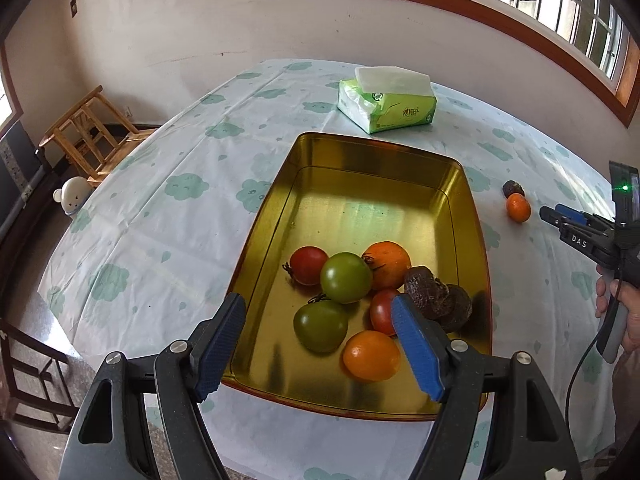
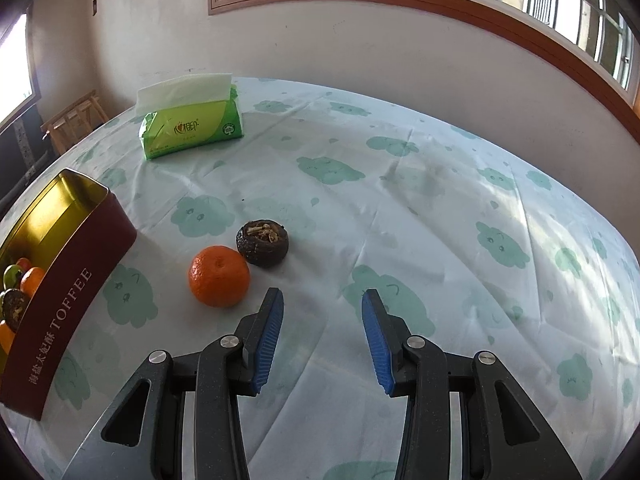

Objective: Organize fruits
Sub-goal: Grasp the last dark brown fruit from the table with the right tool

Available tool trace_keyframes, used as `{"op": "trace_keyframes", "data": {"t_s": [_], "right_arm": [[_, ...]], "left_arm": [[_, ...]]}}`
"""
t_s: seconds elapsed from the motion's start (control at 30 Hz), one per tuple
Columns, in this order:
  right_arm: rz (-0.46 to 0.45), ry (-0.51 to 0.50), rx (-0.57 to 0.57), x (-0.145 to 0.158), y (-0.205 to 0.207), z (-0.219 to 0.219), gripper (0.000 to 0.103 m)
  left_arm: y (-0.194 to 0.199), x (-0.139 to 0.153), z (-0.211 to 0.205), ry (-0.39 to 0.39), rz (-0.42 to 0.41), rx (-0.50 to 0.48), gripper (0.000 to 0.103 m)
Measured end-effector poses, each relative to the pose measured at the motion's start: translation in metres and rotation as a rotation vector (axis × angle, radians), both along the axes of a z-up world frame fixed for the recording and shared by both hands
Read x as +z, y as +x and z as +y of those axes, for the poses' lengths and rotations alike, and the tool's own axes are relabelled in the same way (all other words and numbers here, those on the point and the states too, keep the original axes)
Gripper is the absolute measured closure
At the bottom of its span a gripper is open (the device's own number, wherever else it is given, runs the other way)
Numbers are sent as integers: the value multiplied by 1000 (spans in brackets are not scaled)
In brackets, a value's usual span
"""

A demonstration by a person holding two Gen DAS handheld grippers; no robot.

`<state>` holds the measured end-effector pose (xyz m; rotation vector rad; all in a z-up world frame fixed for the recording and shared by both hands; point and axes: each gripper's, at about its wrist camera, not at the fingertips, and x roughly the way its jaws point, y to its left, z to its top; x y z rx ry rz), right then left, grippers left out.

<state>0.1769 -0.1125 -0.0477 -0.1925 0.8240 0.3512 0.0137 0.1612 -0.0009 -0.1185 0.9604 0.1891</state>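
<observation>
Now our right tongs (image 2: 322,340), spread and empty, should slide toward ten o'clock and hug the orange (image 2: 219,276) gently.

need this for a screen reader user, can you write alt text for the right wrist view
The open, empty right gripper hovers over a cloud-print tablecloth, just right of an orange and a dark dried fruit. A red toffee tin holding fruit sits at left, a green tissue pack behind.
</observation>
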Motion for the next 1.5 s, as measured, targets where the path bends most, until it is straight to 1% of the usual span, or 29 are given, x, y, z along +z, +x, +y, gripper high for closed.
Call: {"op": "trace_keyframes", "data": {"t_s": [0.13,0.23,0.4,0.6,0.67,0.73,0.87,1.0,1.13,1.3,1.4,1.5], "right_arm": [[5,-4,61,-9,6,12,61],[-12,-3,75,-10,10,20,61],[4,55,97,-8,25,26,61],[15,73,134,-9,35,38,61],[32,81,129,-11,39,39,61],[48,95,124,-12,41,37,65],[40,81,117,-12,38,38,66],[16,43,91,-12,30,37,66],[-10,20,40,-9,17,24,66],[-9,3,-47,-8,-1,-10,66],[-9,-14,-99,-9,-13,-33,66],[-6,-9,-148,-8,-25,-55,66]], "left_arm": [[9,0,-9,11,10,-19,31],[14,0,-15,14,14,-30,31],[21,-3,-25,12,24,-46,31],[27,-4,-31,6,27,-55,31],[27,-4,-32,5,24,-54,31],[27,-3,-31,3,21,-51,31],[28,-4,-31,2,27,-44,31],[28,-3,-34,0,21,-45,31],[29,2,-42,-4,3,-59,31],[35,7,-60,-3,-25,-95,31],[43,12,-74,0,-54,-115,31],[53,15,-91,-8,-69,-146,31]]}}
